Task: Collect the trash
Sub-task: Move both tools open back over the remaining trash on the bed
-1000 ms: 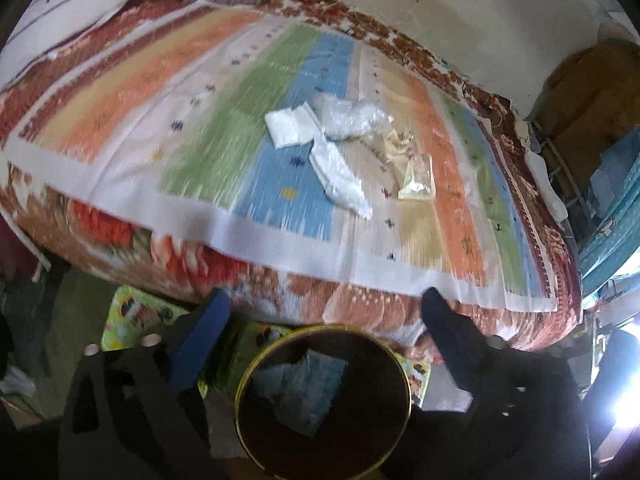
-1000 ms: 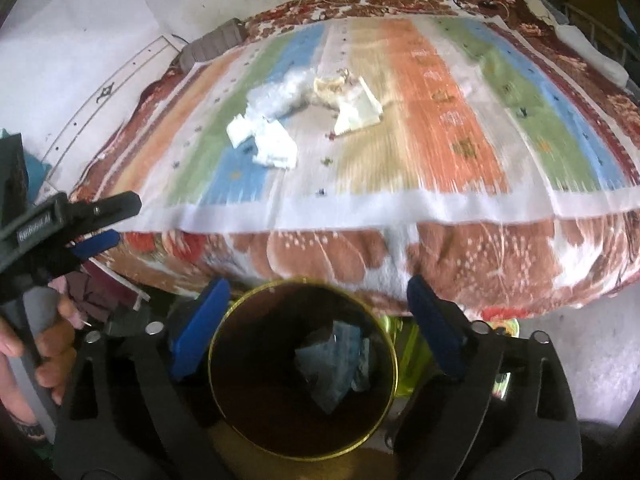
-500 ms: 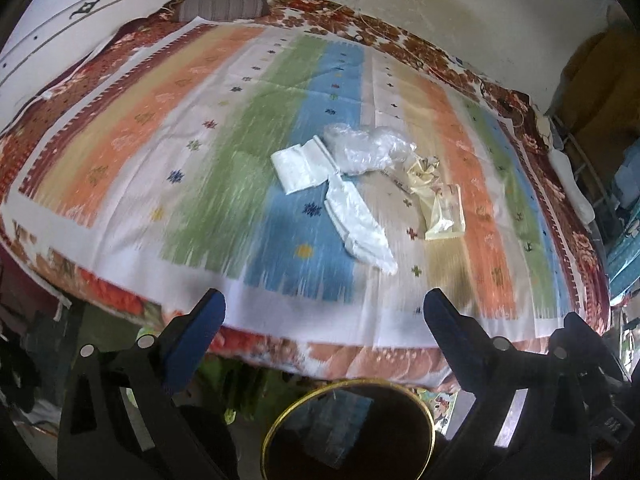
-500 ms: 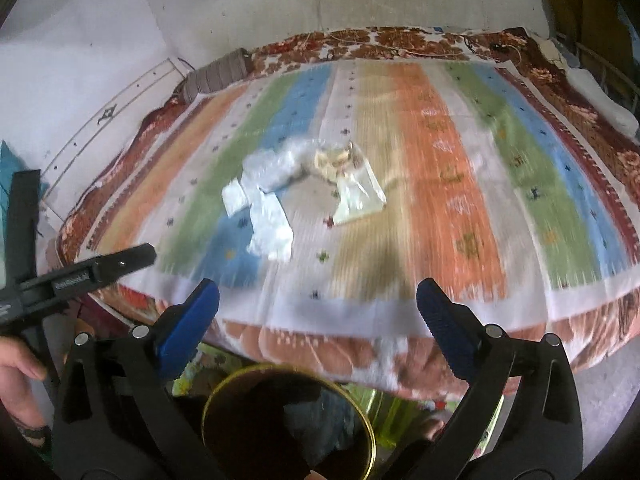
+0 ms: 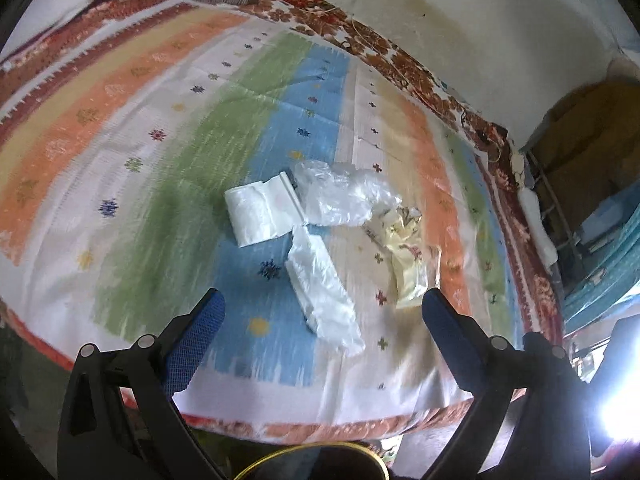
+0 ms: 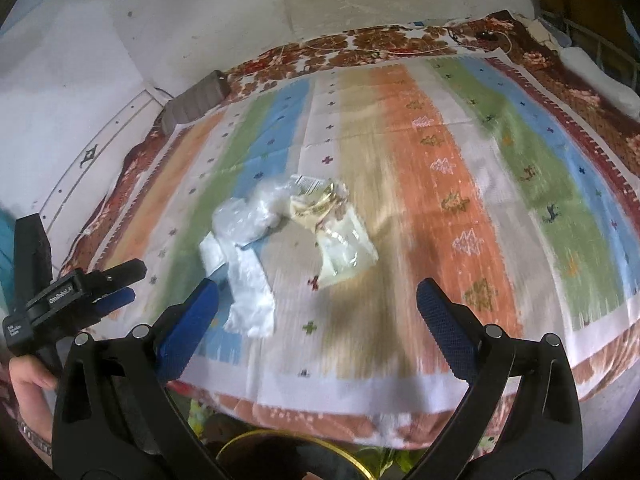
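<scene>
Hovering over the striped cover (image 5: 160,184), we hold both grippers, left (image 5: 322,312) and right (image 6: 318,300), spread wide and empty, while the trash lies bunched mid-bed: a clear bag (image 5: 344,196), a folded white wrapper (image 5: 260,212), a long white bag (image 5: 324,292) and a yellowish packet (image 5: 412,264). Thin film can slip from the pads, or we may pinch the cover along with it. The bin (image 6: 288,456) sits low beyond the bed's edge, so a loose piece could drop short.
</scene>
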`<state>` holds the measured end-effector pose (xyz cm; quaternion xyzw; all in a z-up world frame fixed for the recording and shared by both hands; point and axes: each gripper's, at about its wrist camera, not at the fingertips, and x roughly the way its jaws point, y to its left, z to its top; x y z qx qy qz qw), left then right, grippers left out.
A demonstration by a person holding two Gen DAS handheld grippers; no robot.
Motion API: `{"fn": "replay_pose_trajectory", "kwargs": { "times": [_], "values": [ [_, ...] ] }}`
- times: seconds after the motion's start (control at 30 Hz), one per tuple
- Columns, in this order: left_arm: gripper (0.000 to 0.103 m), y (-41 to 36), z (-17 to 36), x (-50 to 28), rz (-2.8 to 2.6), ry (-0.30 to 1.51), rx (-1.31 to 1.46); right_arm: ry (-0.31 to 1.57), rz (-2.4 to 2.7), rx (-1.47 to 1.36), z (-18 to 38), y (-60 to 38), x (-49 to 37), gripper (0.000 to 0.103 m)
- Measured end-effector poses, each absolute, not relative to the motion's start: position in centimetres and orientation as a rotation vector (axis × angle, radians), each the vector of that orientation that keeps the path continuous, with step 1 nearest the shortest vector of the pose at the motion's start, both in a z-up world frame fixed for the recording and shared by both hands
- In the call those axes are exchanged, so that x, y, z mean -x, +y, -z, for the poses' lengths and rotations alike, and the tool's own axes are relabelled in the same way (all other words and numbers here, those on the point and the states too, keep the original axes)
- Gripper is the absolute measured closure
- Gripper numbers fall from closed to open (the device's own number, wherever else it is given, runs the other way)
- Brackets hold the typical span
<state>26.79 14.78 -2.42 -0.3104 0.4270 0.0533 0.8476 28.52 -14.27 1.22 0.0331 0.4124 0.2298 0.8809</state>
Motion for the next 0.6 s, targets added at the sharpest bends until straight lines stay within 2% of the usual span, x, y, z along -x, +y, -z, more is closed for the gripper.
{"fn": "replay_pose_trajectory", "kwargs": {
  "times": [0.23,0.37,0.43,0.6],
  "values": [
    [0.012,15.2,2.7,-29.2,-0.087,0.848,0.605,0.853,-0.505,-0.071,-0.3,-12.9,-31.6,0.009],
    [0.02,15.3,3.3,-30.4,-0.047,0.849,0.602,0.876,-0.508,-0.095,0.5,-12.2,-33.1,0.009],
    [0.027,15.3,4.0,-31.3,-0.06,0.879,0.599,0.887,-0.515,-0.106,0.9,-11.9,-33.8,0.01],
    [0.032,15.6,4.9,-32.7,-0.051,0.889,0.612,0.907,-0.519,-0.136,1.6,-11.3,-35.9,0.011]
  ]
}}
